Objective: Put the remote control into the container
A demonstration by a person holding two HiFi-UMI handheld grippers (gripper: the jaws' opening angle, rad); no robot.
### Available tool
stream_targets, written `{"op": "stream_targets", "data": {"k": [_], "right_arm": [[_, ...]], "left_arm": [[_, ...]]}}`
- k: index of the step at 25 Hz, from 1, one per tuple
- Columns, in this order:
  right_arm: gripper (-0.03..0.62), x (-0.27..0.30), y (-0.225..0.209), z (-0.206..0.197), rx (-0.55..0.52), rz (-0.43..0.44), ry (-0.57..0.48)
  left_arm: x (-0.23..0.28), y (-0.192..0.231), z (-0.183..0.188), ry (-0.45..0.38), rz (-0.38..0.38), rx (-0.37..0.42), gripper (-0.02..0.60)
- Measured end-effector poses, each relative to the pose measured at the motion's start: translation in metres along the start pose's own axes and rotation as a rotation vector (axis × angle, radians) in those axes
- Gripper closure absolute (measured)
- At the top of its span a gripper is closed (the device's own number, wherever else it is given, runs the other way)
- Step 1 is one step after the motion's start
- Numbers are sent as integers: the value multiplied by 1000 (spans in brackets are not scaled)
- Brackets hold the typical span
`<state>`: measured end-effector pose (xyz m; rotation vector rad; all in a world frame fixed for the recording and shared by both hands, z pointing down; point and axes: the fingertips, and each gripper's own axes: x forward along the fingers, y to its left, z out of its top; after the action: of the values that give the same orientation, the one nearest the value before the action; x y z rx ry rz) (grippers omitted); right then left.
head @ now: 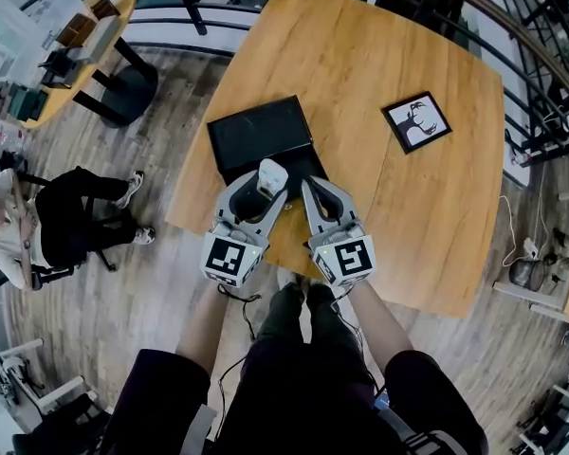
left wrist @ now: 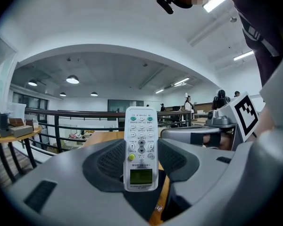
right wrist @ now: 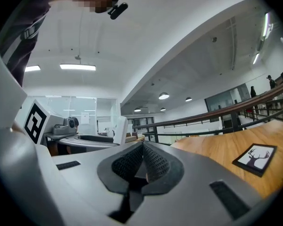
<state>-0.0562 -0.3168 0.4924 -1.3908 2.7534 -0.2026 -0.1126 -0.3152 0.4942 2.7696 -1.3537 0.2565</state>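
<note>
A white remote control (left wrist: pixel 141 149) stands upright between the pads of my left gripper (left wrist: pixel 141 161), buttons and small screen facing the camera; the jaws are shut on its lower half. In the head view the remote (head: pixel 270 177) pokes up from the left gripper (head: pixel 256 195) just over the near edge of a black rectangular container (head: pixel 262 138) on the wooden table (head: pixel 379 64). My right gripper (head: pixel 313 197) sits beside it to the right, near the container's corner. Its black pads (right wrist: pixel 153 166) meet with nothing between them.
A black-framed deer picture (head: pixel 417 121) lies on the table to the right, also the picture (right wrist: pixel 255 158) in the right gripper view. A railing (head: pixel 512 27) runs past the table's far side. A person (head: pixel 47 221) sits on the floor level at left.
</note>
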Motion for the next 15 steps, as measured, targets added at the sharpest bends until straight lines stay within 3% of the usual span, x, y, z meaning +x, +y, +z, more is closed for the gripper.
{"op": "stream_targets", "data": {"k": [6,11,15], "right_arm": [[576,18,-8,-28,23,-12,23],[576,20,-14,-34,21,-32,32],[576,17,-21,-39,37,-63,41]], "left_arm": [[19,7,-32,66,-46,22,364],[36,3,-64,242,-136,142,364],[51,8,-105,433,-198,209,364]]}}
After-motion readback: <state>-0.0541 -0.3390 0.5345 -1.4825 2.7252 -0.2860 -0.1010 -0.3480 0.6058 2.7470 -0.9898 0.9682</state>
